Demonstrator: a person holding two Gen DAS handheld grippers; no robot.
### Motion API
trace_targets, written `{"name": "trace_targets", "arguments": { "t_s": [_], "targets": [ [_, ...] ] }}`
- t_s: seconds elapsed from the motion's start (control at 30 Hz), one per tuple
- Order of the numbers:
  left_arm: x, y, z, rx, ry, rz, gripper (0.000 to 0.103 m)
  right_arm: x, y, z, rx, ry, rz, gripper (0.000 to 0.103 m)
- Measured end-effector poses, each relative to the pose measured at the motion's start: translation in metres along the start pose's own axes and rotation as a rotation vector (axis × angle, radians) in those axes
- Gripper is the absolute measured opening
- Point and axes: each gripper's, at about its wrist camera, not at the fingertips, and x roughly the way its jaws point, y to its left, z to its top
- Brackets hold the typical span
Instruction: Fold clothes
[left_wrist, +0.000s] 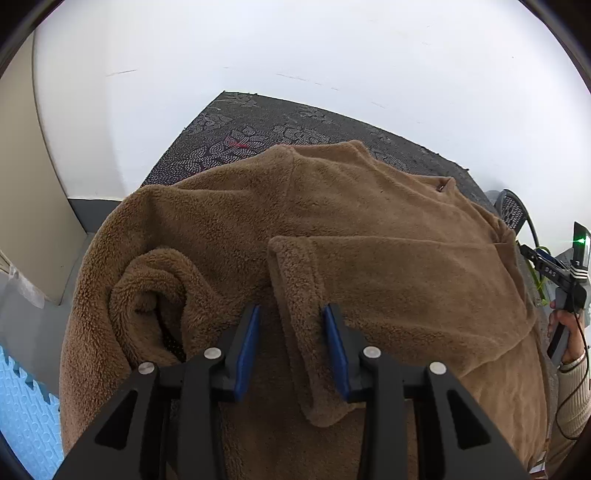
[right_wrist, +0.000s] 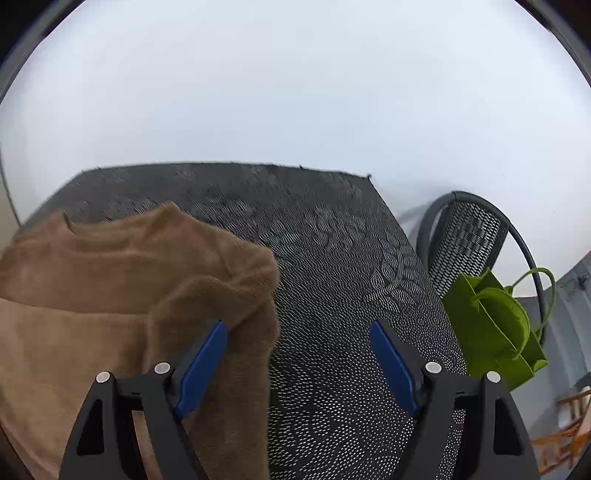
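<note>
A brown fleece garment (left_wrist: 332, 206) lies spread on a dark patterned mat (left_wrist: 258, 122). One sleeve (left_wrist: 388, 288) is folded across the body, and another part is rolled up at the left (left_wrist: 155, 291). My left gripper (left_wrist: 291, 314) is open just above the garment, its blue pads (left_wrist: 247, 350) on either side of the folded sleeve's cuff edge. In the right wrist view the garment's right edge (right_wrist: 221, 280) bunches against the left pad (right_wrist: 203, 365) of my right gripper (right_wrist: 299, 328). That gripper is wide open over the mat (right_wrist: 332, 258), holding nothing.
A black mesh chair (right_wrist: 465, 236) stands beyond the mat's right side with a green bag (right_wrist: 495, 328) by it. A white wall (left_wrist: 295, 55) rises behind. Blue foam tiles (left_wrist: 22, 406) cover the floor at the left. A hand (left_wrist: 569, 332) holds the other gripper at the right.
</note>
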Motion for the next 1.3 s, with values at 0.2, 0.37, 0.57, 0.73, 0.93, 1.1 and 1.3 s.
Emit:
{"name": "trace_targets", "arguments": {
  "t_s": [0.2,0.37,0.57,0.73,0.93,1.1,1.3],
  "targets": [
    [0.013,-0.002,0.007,-0.018,0.035,-0.071,0.067,-0.018,0.021,-0.005,-0.022,-0.016,0.072,0.081],
    [0.022,-0.012,0.014,0.021,0.038,-0.066,0.058,-0.017,0.045,-0.014,-0.068,-0.012,0.104,0.081],
    [0.004,-0.002,0.016,-0.018,-0.03,-0.024,0.014,-0.01,0.052,-0.027,-0.075,0.009,0.121,0.081],
    [-0.009,0.004,0.009,-0.015,-0.056,0.068,0.014,-0.007,0.051,-0.028,-0.076,0.017,0.111,0.081],
    [0.003,0.009,0.001,-0.008,-0.001,0.099,0.018,-0.007,0.047,-0.023,-0.062,0.016,0.094,0.081],
    [-0.002,0.008,0.007,-0.011,-0.002,0.109,0.029,-0.007,0.044,-0.018,-0.05,0.015,0.08,0.081],
    [-0.018,0.003,0.01,-0.011,-0.061,0.143,0.062,-0.01,0.039,0.006,0.019,-0.009,0.118,0.081]
  ]
}}
